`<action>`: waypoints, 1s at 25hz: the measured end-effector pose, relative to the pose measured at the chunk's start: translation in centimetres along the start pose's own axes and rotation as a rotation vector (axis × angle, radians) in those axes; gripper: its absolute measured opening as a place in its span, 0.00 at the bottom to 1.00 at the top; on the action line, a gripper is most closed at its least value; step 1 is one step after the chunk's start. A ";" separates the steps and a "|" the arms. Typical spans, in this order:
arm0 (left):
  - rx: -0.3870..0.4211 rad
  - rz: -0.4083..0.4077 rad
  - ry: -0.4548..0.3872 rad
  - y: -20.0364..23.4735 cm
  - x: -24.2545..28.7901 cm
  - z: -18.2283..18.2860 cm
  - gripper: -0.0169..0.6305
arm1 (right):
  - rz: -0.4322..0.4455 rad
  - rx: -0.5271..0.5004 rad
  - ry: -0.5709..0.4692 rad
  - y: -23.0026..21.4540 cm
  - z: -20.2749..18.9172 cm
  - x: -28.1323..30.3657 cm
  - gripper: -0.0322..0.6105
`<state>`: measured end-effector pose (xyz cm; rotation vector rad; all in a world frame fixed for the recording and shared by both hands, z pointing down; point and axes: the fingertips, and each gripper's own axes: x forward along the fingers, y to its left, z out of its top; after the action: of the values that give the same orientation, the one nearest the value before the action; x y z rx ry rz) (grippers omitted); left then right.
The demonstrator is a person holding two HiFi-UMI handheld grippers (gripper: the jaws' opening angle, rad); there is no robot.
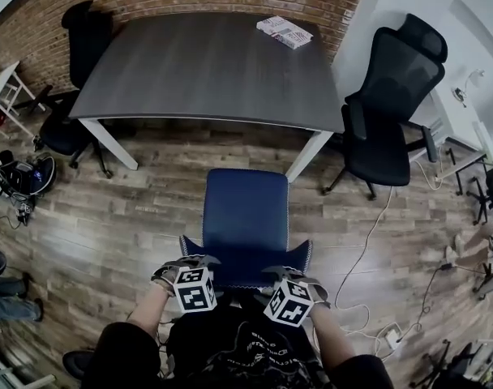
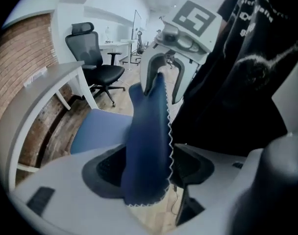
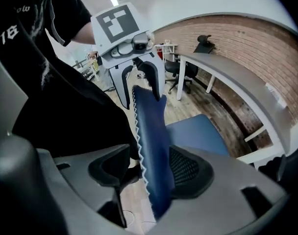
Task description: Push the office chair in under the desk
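Observation:
A blue office chair [image 1: 245,209] stands in front of the grey desk [image 1: 206,63], its seat just short of the desk's near edge. Its backrest [image 1: 245,267] is nearest me. My left gripper [image 1: 186,263] sits over the backrest's left top corner and my right gripper [image 1: 289,272] over the right one. In the left gripper view the backrest edge [image 2: 146,146] stands between the open jaws of the left gripper [image 2: 149,168]. In the right gripper view the backrest [image 3: 154,146] lies between the open jaws of the right gripper [image 3: 149,173], close to the right pad.
A black mesh chair [image 1: 392,112] stands right of the desk and another black chair [image 1: 80,47] at its far left corner. A printed packet [image 1: 285,32] lies on the desk's far right. Cables [image 1: 368,250] run over the wooden floor at the right.

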<state>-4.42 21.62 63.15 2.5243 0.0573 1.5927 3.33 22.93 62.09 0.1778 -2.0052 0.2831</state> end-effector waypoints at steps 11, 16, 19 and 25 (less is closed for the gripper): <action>0.023 -0.064 0.078 -0.1 3.3 -1.0 0.40 | 0.031 -0.060 0.084 -0.5 -1.2 2.8 0.43; 0.015 -0.053 0.073 -0.2 3.5 -1.1 0.38 | 0.002 -0.050 0.109 -1.2 -1.5 3.4 0.37; 0.030 -0.059 0.078 -0.3 3.5 -1.0 0.37 | 0.000 -0.067 0.109 -1.2 -1.5 3.4 0.34; 0.075 -0.020 0.085 -0.3 3.4 -1.0 0.24 | -0.027 -0.106 0.119 -1.3 -1.5 3.6 0.27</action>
<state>-3.79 22.40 66.56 2.5014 0.1552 1.7206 3.40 22.15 66.11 0.1182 -1.8934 0.1657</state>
